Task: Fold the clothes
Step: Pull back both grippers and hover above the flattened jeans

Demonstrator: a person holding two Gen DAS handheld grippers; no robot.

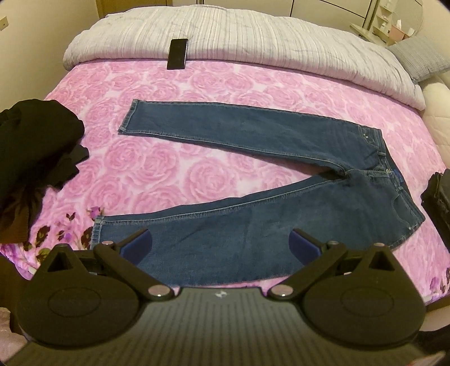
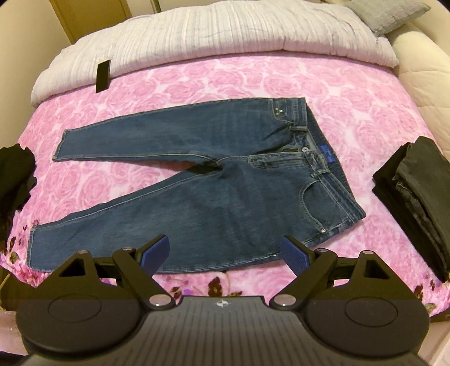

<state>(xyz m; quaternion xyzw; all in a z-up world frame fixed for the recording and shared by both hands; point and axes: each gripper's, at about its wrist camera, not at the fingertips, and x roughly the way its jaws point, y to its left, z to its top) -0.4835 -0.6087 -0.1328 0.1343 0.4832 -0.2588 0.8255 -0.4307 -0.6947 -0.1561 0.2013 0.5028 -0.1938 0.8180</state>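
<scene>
While both grippers hover above the near edge of the bed (image 1: pixel 253 84), neither touches anything. The left gripper (image 1: pixel 220 242) has its jaws spread wide, with nothing between them; the right gripper (image 2: pixel 225 249) shows the same. Ahead of both sets of jaws, the jeans (image 2: pixel 225 191) lie flat on the pink rose-print bedspread (image 2: pixel 351 112), front side up, the 2 legs splayed apart and pointing left, the waistband to the right. Beyond the jeans, a rumpled white quilt (image 1: pixel 239 36) runs across the far side of the bed, and a black phone (image 1: pixel 177 53) rests against its edge. Left of the jaws sits a loose heap of black clothes (image 1: pixel 33 146). Right of the jaws lies a stack of folded dark clothes (image 2: pixel 416 197). A grey pillow (image 1: pixel 419 60) sits at the far right corner, with white shelves (image 1: pixel 385 25) behind it.
</scene>
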